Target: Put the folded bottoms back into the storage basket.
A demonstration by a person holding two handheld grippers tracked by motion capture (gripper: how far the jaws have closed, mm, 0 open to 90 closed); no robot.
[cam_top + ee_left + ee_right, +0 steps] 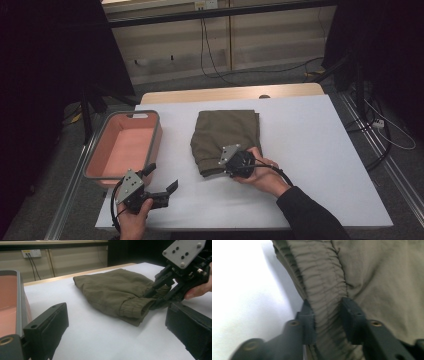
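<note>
Folded olive trousers (227,135) on the white table (310,150). Right gripper (327,315): jaws pressed on either side of the gathered elastic cuff (327,287), which passes between them. Left gripper (162,179): jaws wide apart, nothing between them; the trousers lie ahead, the pink bin (107,150) beside.

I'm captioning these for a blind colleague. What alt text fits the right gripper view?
Close-up of the right gripper with its two black jaws either side of the gathered elastic band of an olive-green garment, which lies on a white table.
</note>
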